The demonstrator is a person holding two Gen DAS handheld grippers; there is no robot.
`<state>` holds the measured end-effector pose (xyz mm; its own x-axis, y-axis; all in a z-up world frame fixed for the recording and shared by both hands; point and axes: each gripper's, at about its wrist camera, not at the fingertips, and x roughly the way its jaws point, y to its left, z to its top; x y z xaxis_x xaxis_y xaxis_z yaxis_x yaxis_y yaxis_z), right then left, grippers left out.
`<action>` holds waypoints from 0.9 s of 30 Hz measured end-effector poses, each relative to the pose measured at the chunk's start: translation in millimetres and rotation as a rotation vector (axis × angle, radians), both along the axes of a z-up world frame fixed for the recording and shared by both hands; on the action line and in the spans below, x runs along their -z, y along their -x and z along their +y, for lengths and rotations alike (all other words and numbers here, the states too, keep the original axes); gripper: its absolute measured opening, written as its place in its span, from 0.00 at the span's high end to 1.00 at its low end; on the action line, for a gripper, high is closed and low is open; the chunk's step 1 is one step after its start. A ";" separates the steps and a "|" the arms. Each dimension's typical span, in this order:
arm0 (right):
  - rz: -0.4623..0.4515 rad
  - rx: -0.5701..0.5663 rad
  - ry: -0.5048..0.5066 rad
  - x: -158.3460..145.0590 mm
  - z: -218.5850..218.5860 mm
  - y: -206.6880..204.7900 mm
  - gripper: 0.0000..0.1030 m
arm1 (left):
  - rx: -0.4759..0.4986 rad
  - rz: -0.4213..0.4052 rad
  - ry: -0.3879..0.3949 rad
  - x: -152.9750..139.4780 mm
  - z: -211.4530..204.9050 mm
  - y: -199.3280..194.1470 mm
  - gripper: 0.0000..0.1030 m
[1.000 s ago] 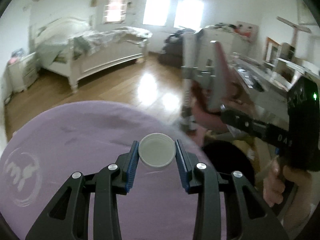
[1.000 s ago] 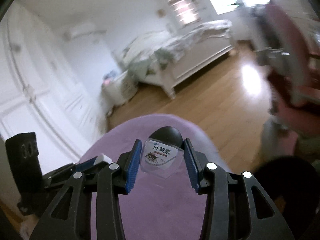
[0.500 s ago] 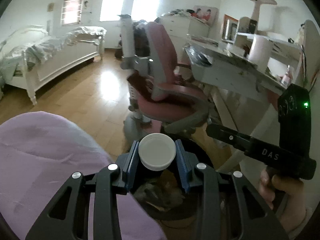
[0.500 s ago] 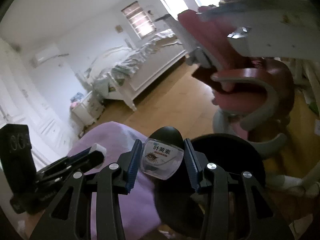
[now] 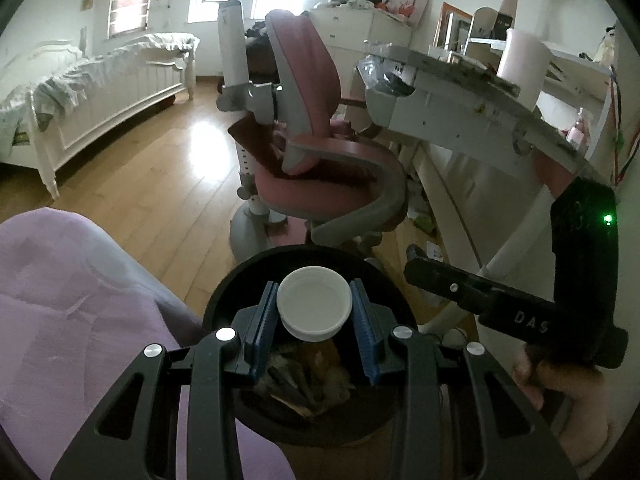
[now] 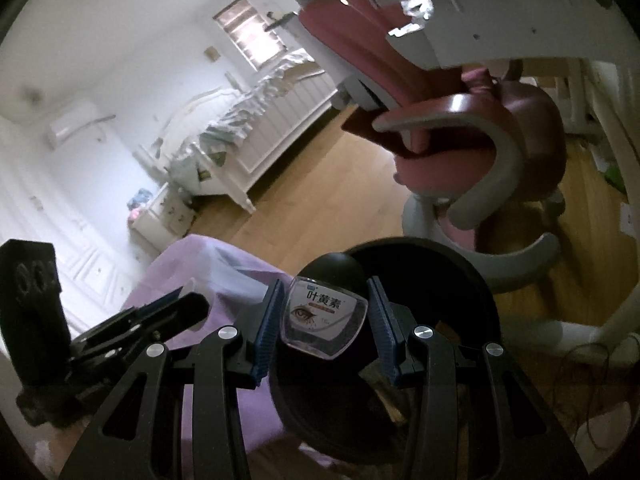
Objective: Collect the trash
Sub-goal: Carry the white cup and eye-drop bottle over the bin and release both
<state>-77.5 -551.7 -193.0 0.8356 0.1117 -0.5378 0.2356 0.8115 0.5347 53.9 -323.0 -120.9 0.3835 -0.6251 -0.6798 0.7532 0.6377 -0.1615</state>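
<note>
**Both claws now over the bin**

A second ago both of your claws looked down on the purple cover, and the bin was only a dark patch at 4 o'clock. Now both hang over the open mouth of the black bin, and the purple cover has slid off to 9 o'clock in the left view.

Your left claw is closed partway on the white cap, its blue pads pressed to either side, open face toward the camera. The cap sits above the bin's opening, with crumpled rubbish showing below it. Your right hand and its tool show at 4 o'clock.

Your right claw is likewise closed partway, gripping the small dark-capped bottle by its clear labelled body. The bottle hangs over the bin's near rim at 6 o'clock. The pink chair stands behind the bin at 1 o'clock; the bed lies at 11.
</note>
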 end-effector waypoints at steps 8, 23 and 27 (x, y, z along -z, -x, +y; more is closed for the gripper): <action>0.040 0.019 -0.024 17.1 -6.6 -1.3 0.58 | 0.024 0.014 -0.016 11.2 -12.9 -1.0 0.64; 0.087 0.087 0.002 23.5 -8.4 7.6 0.41 | 0.025 -0.030 0.064 -12.9 0.0 9.8 0.08; 0.084 0.069 0.013 16.8 2.9 5.3 0.37 | -0.035 -0.062 0.097 -28.9 26.6 14.7 0.05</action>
<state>-82.8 -548.8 -209.8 0.7931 0.0480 -0.6071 0.3348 0.7983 0.5005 39.2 -296.4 -91.9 0.4457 -0.6721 -0.5913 0.7409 0.6477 -0.1777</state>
